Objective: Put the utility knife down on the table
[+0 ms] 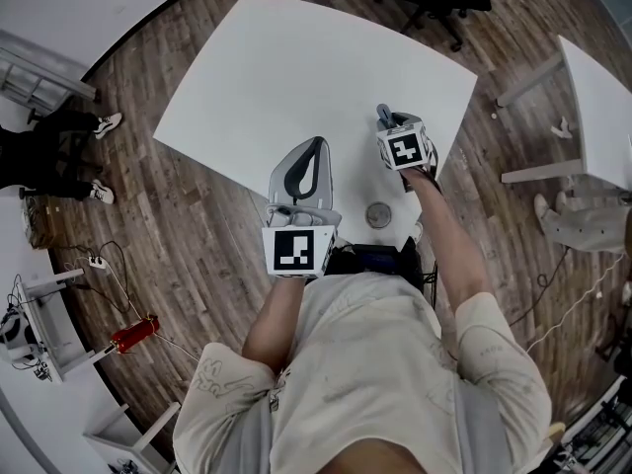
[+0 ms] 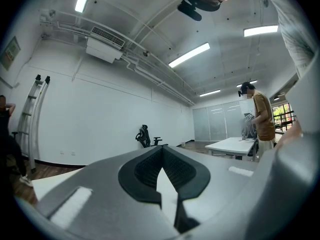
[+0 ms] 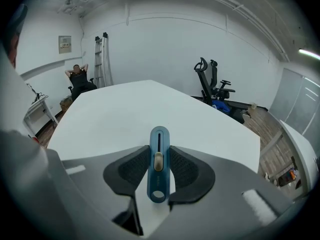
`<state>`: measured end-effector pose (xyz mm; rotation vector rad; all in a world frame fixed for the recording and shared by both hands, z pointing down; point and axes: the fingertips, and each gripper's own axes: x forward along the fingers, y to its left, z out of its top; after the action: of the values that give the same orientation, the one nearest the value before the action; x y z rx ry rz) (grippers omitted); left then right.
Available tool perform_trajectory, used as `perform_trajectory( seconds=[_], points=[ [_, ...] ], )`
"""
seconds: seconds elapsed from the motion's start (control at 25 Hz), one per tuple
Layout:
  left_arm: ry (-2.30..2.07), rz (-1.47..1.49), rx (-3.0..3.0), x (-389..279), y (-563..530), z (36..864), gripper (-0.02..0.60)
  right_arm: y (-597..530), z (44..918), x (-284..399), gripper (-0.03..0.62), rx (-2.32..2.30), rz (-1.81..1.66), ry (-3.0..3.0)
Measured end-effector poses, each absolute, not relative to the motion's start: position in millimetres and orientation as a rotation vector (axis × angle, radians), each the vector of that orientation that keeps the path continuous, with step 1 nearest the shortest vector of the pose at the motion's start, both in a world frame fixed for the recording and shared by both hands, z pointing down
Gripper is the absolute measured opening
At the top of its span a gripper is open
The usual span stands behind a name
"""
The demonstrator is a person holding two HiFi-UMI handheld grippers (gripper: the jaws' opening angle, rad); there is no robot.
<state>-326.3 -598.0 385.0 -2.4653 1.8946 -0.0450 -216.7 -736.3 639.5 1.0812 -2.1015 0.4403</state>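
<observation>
One slim blue plastic utility knife point(image 3: 158, 176), with a pale slider in its slot and a round hole at the near end, stands clamped between the dark ribbed pads point(image 3: 131, 170) of the right hand-held gripper point(image 1: 388, 118). The jaws press on both of its flat sides, and its rounded far end pokes out past their tips. It hangs over the large white bench point(image 3: 125, 109), tilted downward toward the top; whether it touches the surface cannot be told. In the head view this gripper is over the bench's near right part, its black-and-white marker cube point(image 1: 405, 149) facing up.

To its left, the left hand-held gripper point(image 2: 161, 150) points level over the bench's near edge, its jaws together at the tips with nothing between them.

Beyond the bench a black office chair point(image 3: 212, 81) stands on the brown wooden floor point(image 1: 197, 225). A metal ladder point(image 3: 101, 59) leans on the white wall, with a seated person point(image 3: 77, 79) beside it. A second white table point(image 1: 602, 107) stands well apart to the right.
</observation>
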Motion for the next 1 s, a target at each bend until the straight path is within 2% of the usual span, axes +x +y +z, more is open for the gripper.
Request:
perform_trajectory(
  seconds=[1.0],
  points=[
    [1.897, -0.054, -2.470, -324, -597, 393, 0.018, -745, 669, -213, 0.138, 1.100, 0.536, -2.029]
  ],
)
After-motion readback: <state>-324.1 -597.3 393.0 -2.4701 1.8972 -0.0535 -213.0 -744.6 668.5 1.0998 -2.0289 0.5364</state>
